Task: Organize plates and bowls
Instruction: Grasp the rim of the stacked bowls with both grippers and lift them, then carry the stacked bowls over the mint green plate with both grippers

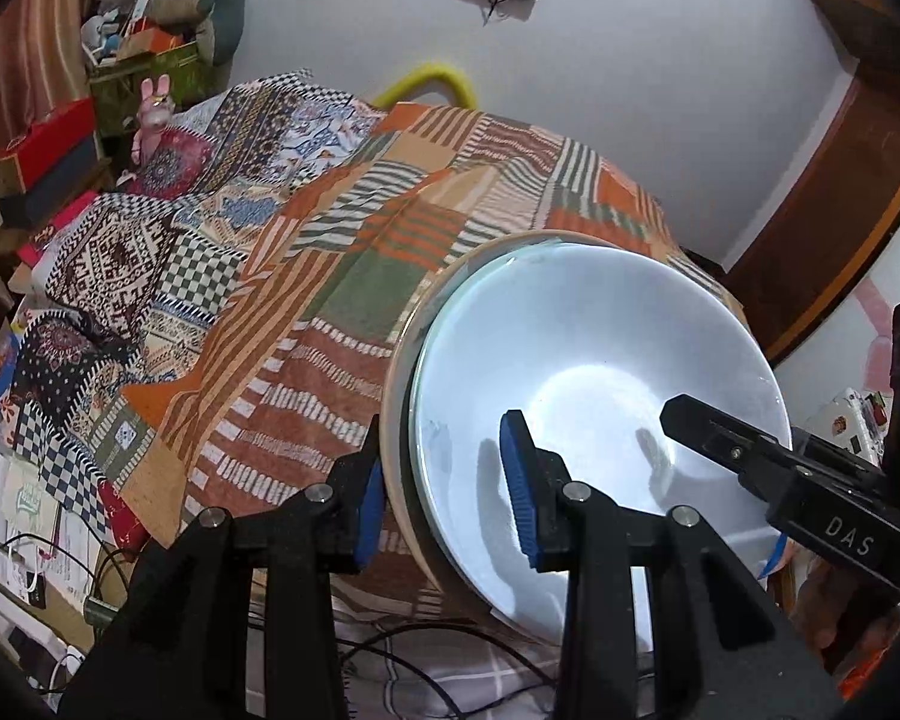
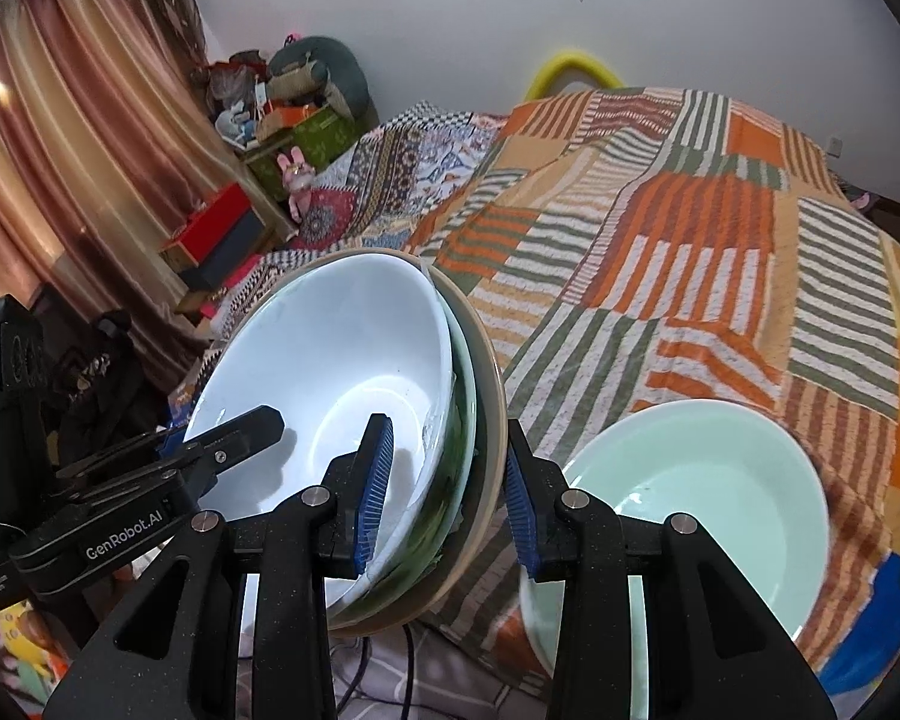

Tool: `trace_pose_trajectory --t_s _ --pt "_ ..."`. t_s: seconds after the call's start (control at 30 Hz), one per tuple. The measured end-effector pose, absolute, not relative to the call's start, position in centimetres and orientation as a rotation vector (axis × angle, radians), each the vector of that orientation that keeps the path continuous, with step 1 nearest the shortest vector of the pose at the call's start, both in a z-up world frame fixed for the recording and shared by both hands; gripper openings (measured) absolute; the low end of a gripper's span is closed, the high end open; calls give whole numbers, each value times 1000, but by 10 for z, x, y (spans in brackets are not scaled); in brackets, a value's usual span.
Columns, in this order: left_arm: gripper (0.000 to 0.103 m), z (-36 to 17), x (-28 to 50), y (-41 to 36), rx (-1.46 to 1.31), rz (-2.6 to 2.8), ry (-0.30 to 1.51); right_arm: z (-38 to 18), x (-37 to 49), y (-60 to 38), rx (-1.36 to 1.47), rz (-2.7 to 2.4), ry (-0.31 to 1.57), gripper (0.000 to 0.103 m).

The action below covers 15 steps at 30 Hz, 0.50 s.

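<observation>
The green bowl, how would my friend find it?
Look on the bed with the striped orange blanket. Near its front edge, beside the stack both claws grip, sits the green bowl alone. It is pale mint and empty, and nothing touches it; the stacked bowl is white.

A stack of dishes [image 2: 390, 420] is lifted above the striped bed cover and is tilted, its open side facing toward the cameras. The top piece is a white bowl [image 1: 600, 372], deep, glossy and empty inside. Under it sits a dish with a dark green glaze [image 2: 459, 468], of which only a narrow edge shows. The lowest piece is a wider beige plate [image 2: 495, 396], whose rim stands out around the others. One more bowl, pale green [image 2: 708, 480], lies alone on the cover to the right of the stack, upright and empty, not touching the stack.
</observation>
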<state>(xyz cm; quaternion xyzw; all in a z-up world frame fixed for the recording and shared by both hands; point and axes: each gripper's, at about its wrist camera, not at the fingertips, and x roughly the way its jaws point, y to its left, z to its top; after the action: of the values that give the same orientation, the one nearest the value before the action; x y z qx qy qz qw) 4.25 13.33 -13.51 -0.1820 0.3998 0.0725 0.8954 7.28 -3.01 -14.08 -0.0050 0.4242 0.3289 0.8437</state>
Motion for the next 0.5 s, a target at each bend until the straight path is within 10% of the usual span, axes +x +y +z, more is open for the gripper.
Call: trace_pose_trajectory --t_s 0.5 --pt "35 -113 52 78 -317 59 801 -124 65 -87 52 622 837 33"
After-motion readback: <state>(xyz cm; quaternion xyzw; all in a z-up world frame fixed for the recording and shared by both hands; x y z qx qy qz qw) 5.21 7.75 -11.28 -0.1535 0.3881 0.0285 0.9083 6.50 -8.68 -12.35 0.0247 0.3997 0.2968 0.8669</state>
